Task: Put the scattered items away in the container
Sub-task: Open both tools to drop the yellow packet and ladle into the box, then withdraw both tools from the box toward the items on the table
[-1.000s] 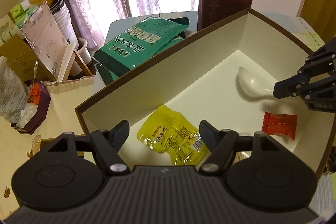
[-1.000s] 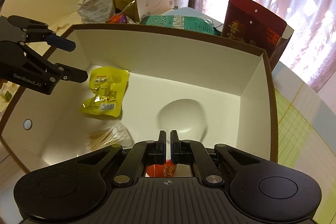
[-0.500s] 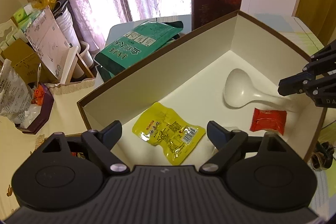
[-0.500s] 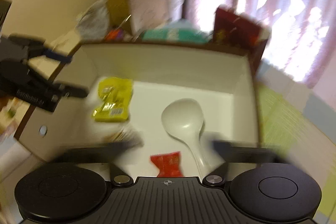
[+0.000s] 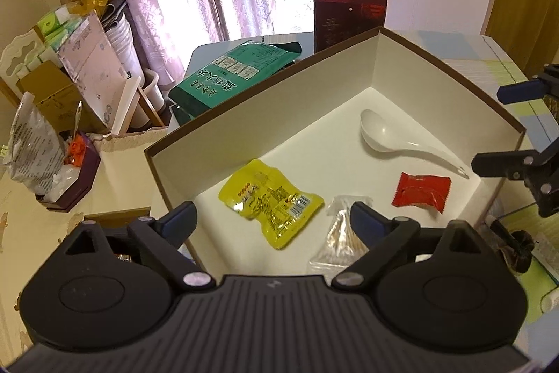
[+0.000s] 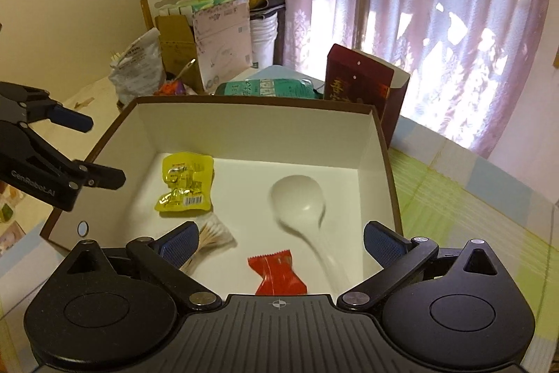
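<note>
A white box with a brown rim (image 5: 265,86) (image 6: 251,100) holds a white spoon (image 5: 394,138) (image 6: 300,201), a yellow snack packet (image 5: 272,201) (image 6: 185,184), a red packet (image 5: 421,194) (image 6: 277,273) and a clear bag of cotton swabs (image 5: 340,240) (image 6: 213,235). My left gripper (image 5: 272,222) is open and empty above the box's near corner; it also shows in the right wrist view (image 6: 97,152). My right gripper (image 6: 279,238) is open and empty over the box's edge, and shows in the left wrist view (image 5: 496,128).
A green bag (image 5: 237,76) and a dark red carton (image 5: 349,16) stand behind the box. Cardboard boxes, tissue packs and a plastic bag (image 5: 31,142) crowd the left. A small dark object (image 5: 517,247) lies on the checked cloth right of the box.
My right gripper opened and let go of the spoon, which now lies in the box. Both grippers drew back and rose from the box.
</note>
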